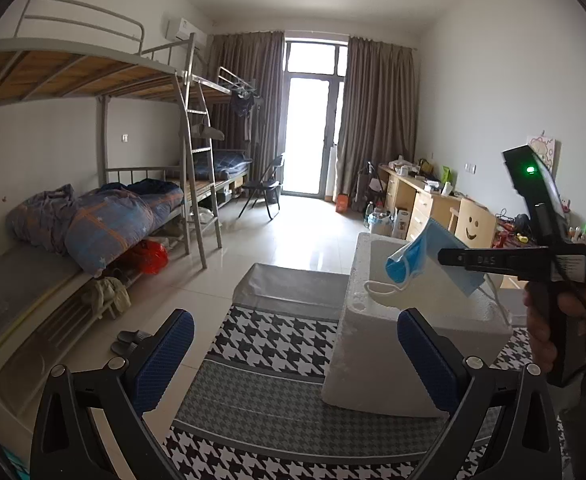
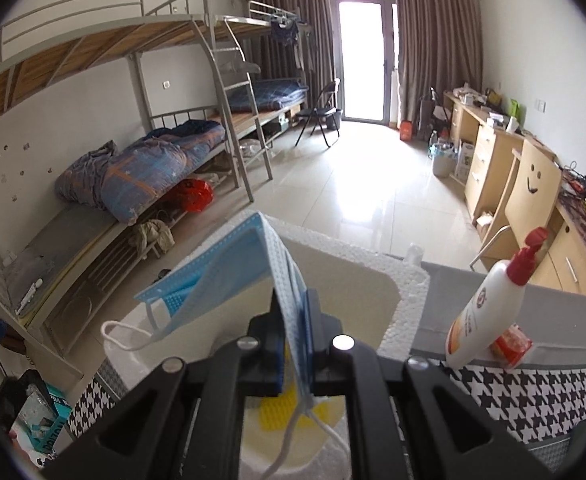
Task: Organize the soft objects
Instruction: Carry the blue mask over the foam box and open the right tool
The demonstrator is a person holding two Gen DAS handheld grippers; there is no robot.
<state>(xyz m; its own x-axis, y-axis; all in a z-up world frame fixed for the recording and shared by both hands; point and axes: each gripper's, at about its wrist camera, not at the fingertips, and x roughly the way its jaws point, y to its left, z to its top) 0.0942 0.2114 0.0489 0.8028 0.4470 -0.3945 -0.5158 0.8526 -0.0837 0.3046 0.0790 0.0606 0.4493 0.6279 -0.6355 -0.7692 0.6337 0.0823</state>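
A blue face mask with white ear loops hangs folded between the pads of my right gripper, which is shut on it. The mask is held over the open white foam box standing on the houndstooth cloth. Inside the box lies something yellow, partly hidden by the gripper. My left gripper is open with nothing between its blue pads, low and to the left of the box. A hand holds the right gripper's handle.
A white pump bottle with a red cap and a small red packet stand right of the box. Bunk beds line the left wall and desks the right. Slippers lie on the tiled floor.
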